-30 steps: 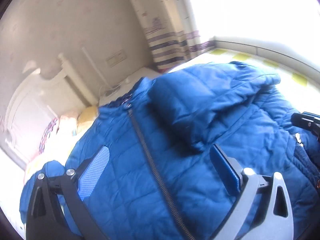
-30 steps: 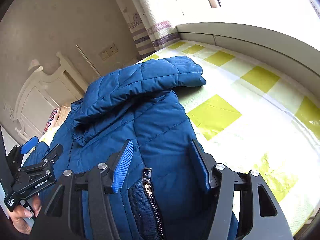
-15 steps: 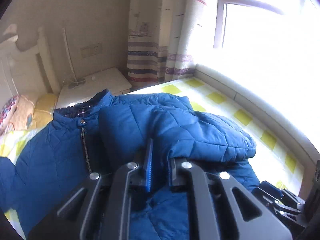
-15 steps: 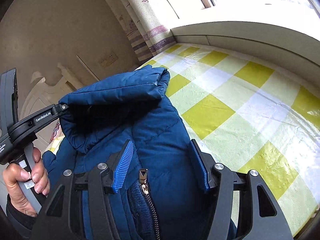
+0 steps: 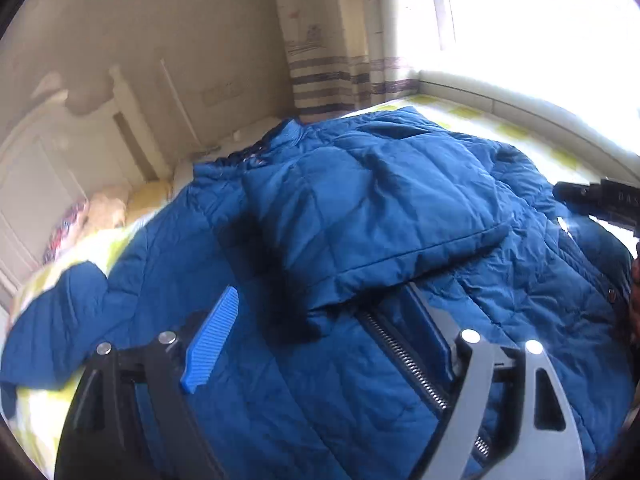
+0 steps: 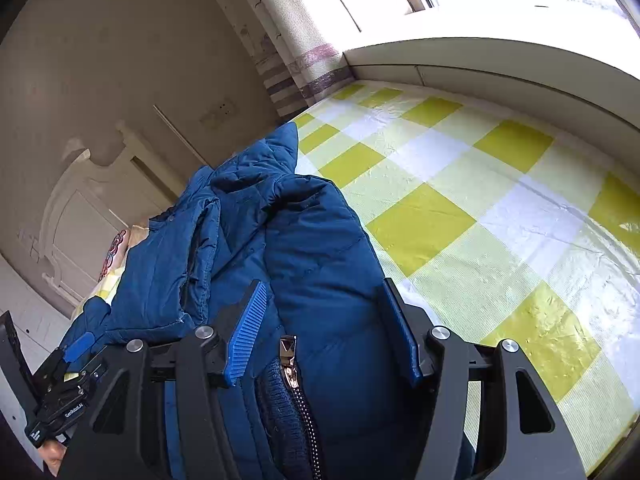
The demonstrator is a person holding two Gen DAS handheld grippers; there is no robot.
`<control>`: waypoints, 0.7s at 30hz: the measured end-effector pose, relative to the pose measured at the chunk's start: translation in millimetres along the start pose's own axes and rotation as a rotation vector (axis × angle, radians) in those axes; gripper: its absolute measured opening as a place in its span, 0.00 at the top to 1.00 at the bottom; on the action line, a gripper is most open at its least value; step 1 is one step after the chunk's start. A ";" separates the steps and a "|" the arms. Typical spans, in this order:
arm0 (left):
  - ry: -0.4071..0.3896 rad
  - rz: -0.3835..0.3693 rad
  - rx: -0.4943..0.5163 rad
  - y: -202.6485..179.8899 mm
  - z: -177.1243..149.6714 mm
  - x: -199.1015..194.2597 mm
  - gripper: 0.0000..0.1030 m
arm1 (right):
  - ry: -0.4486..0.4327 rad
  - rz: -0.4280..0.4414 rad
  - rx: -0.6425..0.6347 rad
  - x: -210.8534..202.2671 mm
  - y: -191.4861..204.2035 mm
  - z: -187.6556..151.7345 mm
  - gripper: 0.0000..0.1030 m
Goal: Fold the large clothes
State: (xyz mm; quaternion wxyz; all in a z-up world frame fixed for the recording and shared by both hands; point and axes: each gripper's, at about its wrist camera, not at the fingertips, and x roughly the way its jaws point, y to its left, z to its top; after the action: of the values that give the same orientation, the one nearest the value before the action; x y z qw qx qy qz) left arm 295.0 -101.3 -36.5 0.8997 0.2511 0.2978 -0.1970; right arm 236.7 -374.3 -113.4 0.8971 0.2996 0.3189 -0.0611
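A blue quilted jacket (image 5: 520,280) lies front-up on the bed, its zipper (image 5: 404,360) running toward me. One sleeve (image 5: 380,208) lies folded flat across the chest. My left gripper (image 5: 320,292) hovers over the jacket just short of that sleeve's edge; its jaws are opening and nothing is between them. The other sleeve (image 5: 52,320) trails off to the left. In the right wrist view my right gripper (image 6: 324,308) is shut on the thick hem of the jacket (image 6: 320,260) by the zipper pull (image 6: 288,356). The left gripper (image 6: 76,352) shows low at the left there.
The bed sheet (image 6: 480,200) is yellow-and-white check and spreads right of the jacket. A white window ledge (image 6: 480,64) bounds the bed's far side, with a striped curtain (image 5: 320,40) at the corner. The white headboard (image 5: 60,160) and pillows (image 5: 104,208) stand at the left.
The left gripper shut on the sleeve and carried it across the jacket, then let go and drew back; the sleeve now lies folded flat. The right gripper kept its grip and place.
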 end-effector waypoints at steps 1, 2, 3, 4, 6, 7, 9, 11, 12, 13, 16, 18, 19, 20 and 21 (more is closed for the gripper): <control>-0.030 0.031 0.112 -20.6 8.3 -4.3 0.19 | 0.002 -0.002 -0.001 0.5 0.3 0.1 0.44; -0.050 0.050 0.207 -39.6 16.2 -4.7 0.18 | 0.002 -0.004 -0.002 0.7 0.5 0.0 0.44; -0.061 0.060 0.284 -56.1 24.8 -1.0 0.18 | 0.002 -0.005 -0.002 0.6 0.6 -0.6 0.44; -0.064 0.066 0.347 -70.7 31.9 5.3 0.18 | 0.002 -0.005 -0.001 0.6 0.5 -0.6 0.44; -0.047 0.054 0.441 -92.9 43.6 24.5 0.18 | 0.003 -0.006 0.000 0.8 0.4 -0.9 0.44; -0.026 0.029 0.480 -101.2 47.4 36.0 0.19 | 0.005 -0.008 0.001 1.0 0.0 -1.0 0.44; 0.008 -0.010 0.553 -112.8 48.1 54.9 0.33 | 0.005 -0.011 0.001 0.7 -0.1 -1.6 0.44; 0.000 -0.058 0.544 -111.9 50.5 61.0 0.71 | 0.004 -0.011 0.002 0.5 -0.4 -1.8 0.44; -0.014 -0.072 0.485 -104.7 53.9 59.8 0.78 | 0.005 -0.010 0.002 0.6 -0.4 -1.6 0.44; -0.037 -0.108 0.396 -92.5 58.8 54.4 0.82 | 0.005 -0.009 0.002 0.7 -0.4 -1.7 0.44; -0.116 -0.259 -0.066 -9.6 63.1 29.6 0.85 | 0.006 -0.011 -0.001 0.1 0.1 -2.2 0.44; -0.179 -0.344 -0.429 64.3 43.7 19.3 0.85 | 0.006 -0.008 0.000 -0.4 -0.2 -2.4 0.44; -0.202 -0.378 -0.596 99.4 23.0 14.9 0.85 | 0.007 -0.006 0.002 -0.5 -0.5 -2.4 0.44; -0.215 -0.393 -0.741 130.7 1.3 14.4 0.85 | 0.008 -0.005 0.001 -0.3 -0.6 -2.2 0.44; -0.215 -0.395 -0.857 156.8 -22.3 16.5 0.84 | 0.009 -0.005 0.001 -0.5 -0.3 -2.4 0.44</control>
State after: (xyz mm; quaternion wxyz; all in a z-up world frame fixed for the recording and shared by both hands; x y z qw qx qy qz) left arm 376.6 32.9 -10.1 0.8933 -0.2251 0.2993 -0.2484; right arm 235.0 -373.2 -114.7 0.8955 0.2993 0.3235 -0.0622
